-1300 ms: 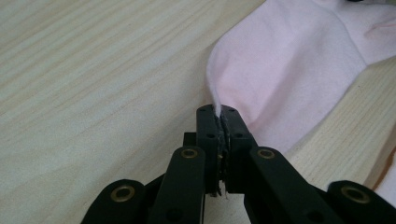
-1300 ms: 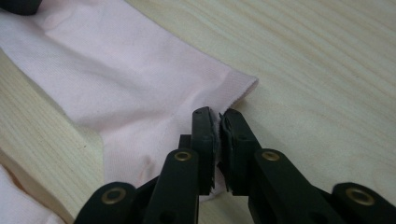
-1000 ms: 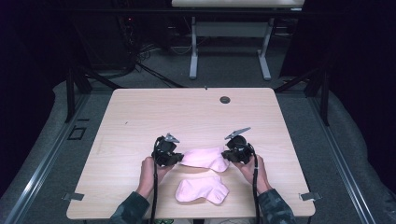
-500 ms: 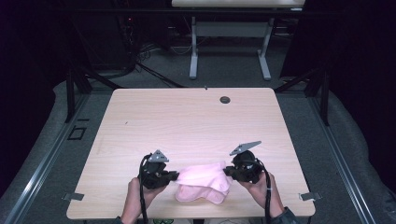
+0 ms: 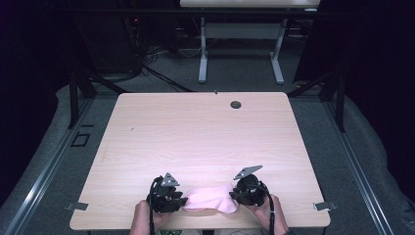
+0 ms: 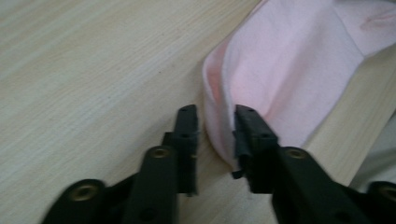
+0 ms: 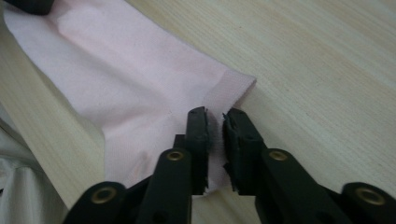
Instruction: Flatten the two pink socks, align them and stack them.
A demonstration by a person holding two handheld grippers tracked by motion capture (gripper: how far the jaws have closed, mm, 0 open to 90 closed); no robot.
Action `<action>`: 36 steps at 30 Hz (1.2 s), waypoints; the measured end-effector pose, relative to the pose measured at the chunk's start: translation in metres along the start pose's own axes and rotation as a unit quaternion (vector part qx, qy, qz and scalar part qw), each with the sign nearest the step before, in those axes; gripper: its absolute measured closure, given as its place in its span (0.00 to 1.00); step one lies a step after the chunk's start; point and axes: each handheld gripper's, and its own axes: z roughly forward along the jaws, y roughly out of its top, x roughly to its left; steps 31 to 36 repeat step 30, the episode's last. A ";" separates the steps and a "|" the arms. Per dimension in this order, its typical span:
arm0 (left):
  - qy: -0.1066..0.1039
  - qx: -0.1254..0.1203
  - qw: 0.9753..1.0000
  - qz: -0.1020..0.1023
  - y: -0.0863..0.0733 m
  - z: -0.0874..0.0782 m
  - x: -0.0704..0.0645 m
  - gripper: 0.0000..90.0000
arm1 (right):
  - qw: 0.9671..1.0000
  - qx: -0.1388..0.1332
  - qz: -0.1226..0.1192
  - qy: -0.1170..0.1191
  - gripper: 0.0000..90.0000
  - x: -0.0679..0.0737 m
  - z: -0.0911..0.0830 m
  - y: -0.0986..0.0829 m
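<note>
1. A pink cloth (image 5: 211,199) lies folded on the wooden table (image 5: 195,137), close to the near edge, in front of the person.
2. The left gripper (image 5: 169,198) is at the left end of the cloth, and a hand (image 5: 142,220) holds it from below in the high view.
3. In the left gripper view, the two black jaws stand a little apart, and the folded edge of the cloth (image 6: 261,70) passes between them. They are narrow around the edge, but I cannot tell if they press it firmly.
4. The right gripper (image 5: 247,192) is at the right end of the cloth, held by the other hand (image 5: 266,215).
5. In the right gripper view, the jaws are almost together, and the cloth (image 7: 126,79) near its hemmed corner is pinched between them.
6. The cloth stretches flat between both grippers and rests on the table surface.
7. A small dark round hole (image 5: 236,104) is far from the cloth, near the far edge of the table.
</note>
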 end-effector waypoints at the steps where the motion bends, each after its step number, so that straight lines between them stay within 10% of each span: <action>1: 0.008 -0.009 1.000 -0.002 0.000 -0.003 0.001 0.51 | 1.000 -0.008 0.001 0.002 0.72 -0.001 -0.003 -0.001; 11: 0.088 -0.051 0.994 -0.048 -0.023 -0.031 0.039 0.10 | 0.994 -0.081 0.057 -0.052 0.16 -0.034 -0.033 -0.028; 20: 0.177 -0.046 0.978 -0.101 -0.057 -0.024 0.083 0.01 | 0.981 -0.097 0.111 -0.125 0.06 -0.076 -0.034 -0.067; 36: 0.187 -0.073 0.974 -0.103 -0.064 -0.020 0.090 0.00 | 0.975 -0.097 0.112 -0.164 0.00 -0.093 -0.025 -0.083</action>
